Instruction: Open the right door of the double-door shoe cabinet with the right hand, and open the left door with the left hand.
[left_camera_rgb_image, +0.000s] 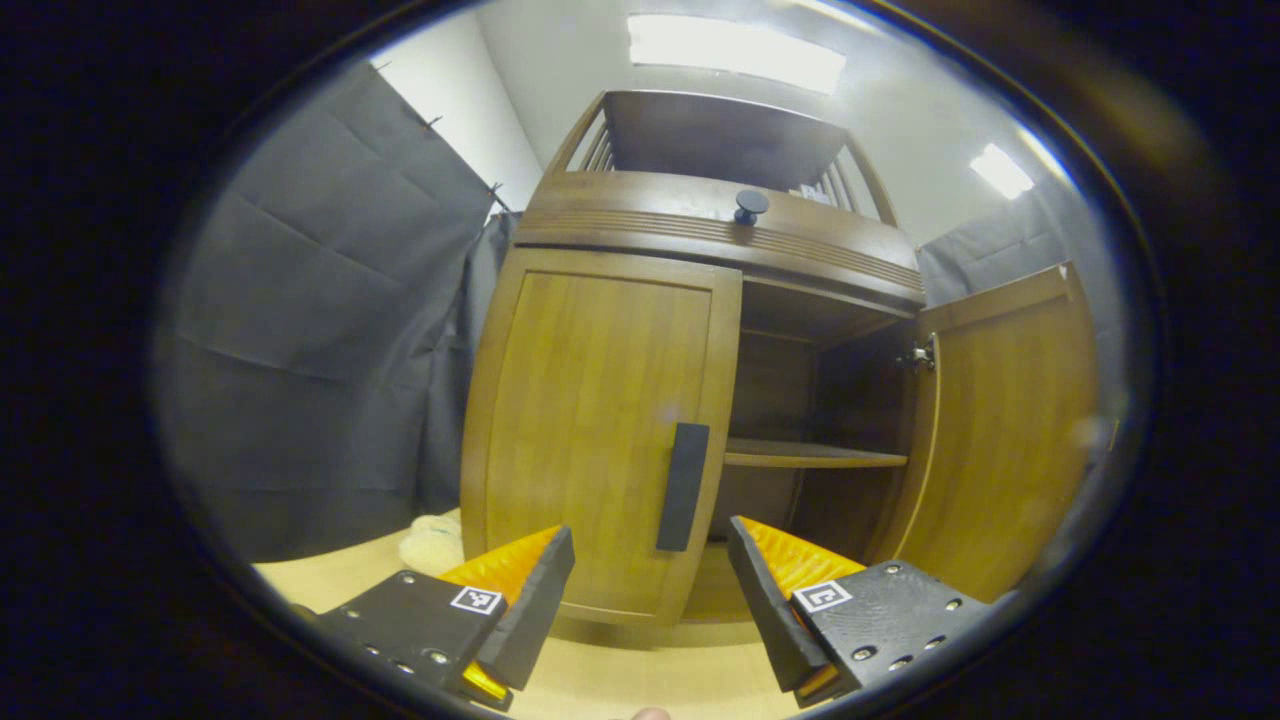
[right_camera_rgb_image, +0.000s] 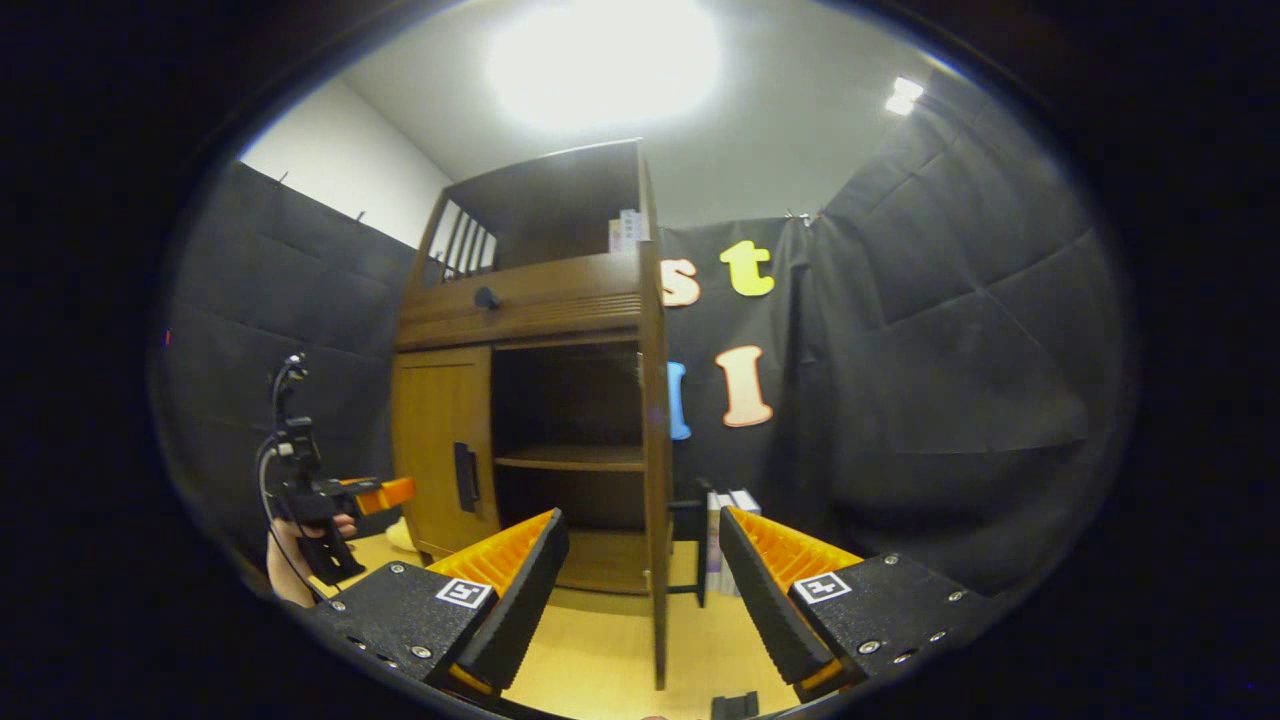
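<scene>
Wooden and closed, the left door (left_camera_rgb_image: 600, 440) is faced by the left gripper (left_camera_rgb_image: 650, 590), held apart and empty; its upright handle (left_camera_rgb_image: 684, 487) lies just ahead, slightly right of centre. The right door (right_camera_rgb_image: 658, 500) stands swung open beyond the right gripper (right_camera_rgb_image: 640, 580), likewise apart.

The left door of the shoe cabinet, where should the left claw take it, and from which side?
Grip the dark upright handle on the closed left door, near its inner edge. Come straight from the front, one finger on each long side; the open left claw already faces it.
</scene>
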